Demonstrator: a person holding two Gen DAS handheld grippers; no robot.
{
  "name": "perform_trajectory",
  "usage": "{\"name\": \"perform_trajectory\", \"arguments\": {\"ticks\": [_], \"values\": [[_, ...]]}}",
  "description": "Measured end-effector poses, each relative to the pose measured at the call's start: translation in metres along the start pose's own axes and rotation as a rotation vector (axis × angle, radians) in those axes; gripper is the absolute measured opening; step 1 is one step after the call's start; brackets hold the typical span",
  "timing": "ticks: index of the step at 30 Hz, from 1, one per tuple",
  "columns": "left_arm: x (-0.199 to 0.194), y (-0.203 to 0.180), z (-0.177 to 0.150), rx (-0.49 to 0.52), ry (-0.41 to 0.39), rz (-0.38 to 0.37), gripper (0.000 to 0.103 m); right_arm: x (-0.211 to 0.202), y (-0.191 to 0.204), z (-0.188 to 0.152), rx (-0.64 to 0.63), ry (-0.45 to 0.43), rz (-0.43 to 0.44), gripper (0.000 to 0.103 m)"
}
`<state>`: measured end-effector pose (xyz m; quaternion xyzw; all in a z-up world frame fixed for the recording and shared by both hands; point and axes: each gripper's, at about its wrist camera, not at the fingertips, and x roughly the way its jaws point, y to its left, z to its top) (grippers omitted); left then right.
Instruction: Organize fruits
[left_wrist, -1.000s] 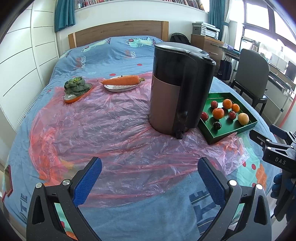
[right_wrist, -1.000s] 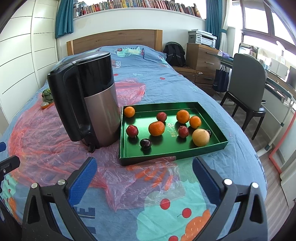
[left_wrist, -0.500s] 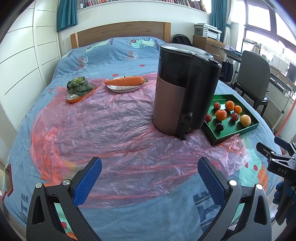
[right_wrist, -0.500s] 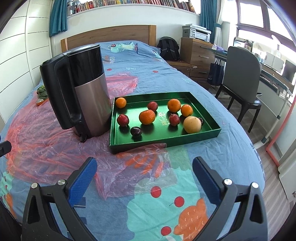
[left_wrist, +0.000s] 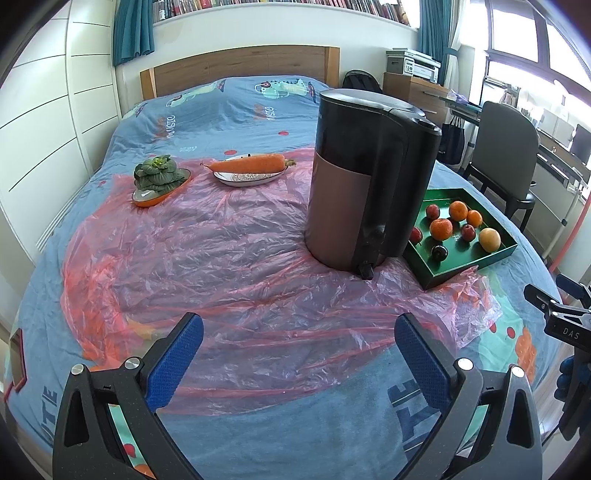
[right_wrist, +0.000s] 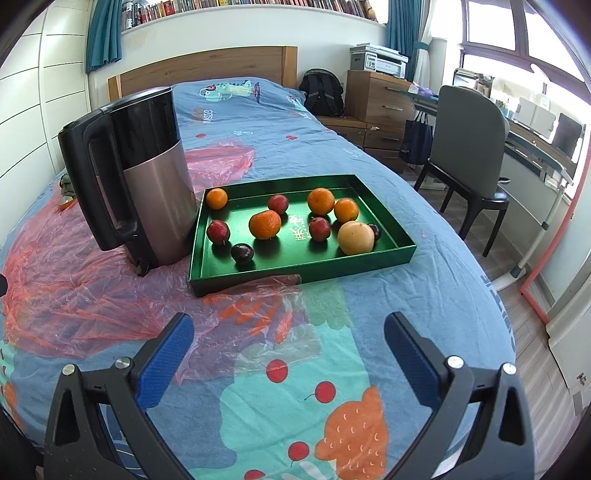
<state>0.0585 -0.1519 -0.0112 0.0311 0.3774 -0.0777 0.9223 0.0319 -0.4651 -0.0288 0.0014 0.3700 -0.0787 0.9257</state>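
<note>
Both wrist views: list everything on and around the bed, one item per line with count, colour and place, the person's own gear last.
kettle: one, black and metallic, on the plastic sheet left of the tray
plastic sheet: one, pink, spread over the bed
tray: one, green, on the bed
oranges: four, orange, in the tray
red fruits: three, red, in the tray
dark fruits: two, dark purple, in the tray
yellow fruit: one, pale yellow, right side of tray
carrot: one, orange, on a white plate
leafy vegetable: one, green, on an orange dish
chair: one, grey, right of the bed
left tongs: one, blue pads, open
right tongs: one, blue pads, open
</note>
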Motion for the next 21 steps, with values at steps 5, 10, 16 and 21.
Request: {"name": "perform_trajectory", "arguments": {"ticks": [5,10,16,21], "values": [[-0.0013,0.0007,-0.0002,0.003,-0.006,0.008,0.102,-0.0005,-0.0012,-0.0002,-0.002,0.0,0.0,0.103],[-0.0026,0.0028,-0.0004,0.002,-0.005,0.009,0.102,-0.0003,-0.0007,0.0,0.0,0.0,-0.001,0.103],[-0.0038,0.0066,-0.0008,-0.013,-0.007,0.014,0.102,-0.004,-0.0043,-0.0013,0.003,0.001,-0.007,0.103],[-0.0049,0.009,-0.0008,-0.016,-0.008,0.02,0.102,-0.0063,-0.0073,-0.0019,0.007,0.002,-0.012,0.103]]}}
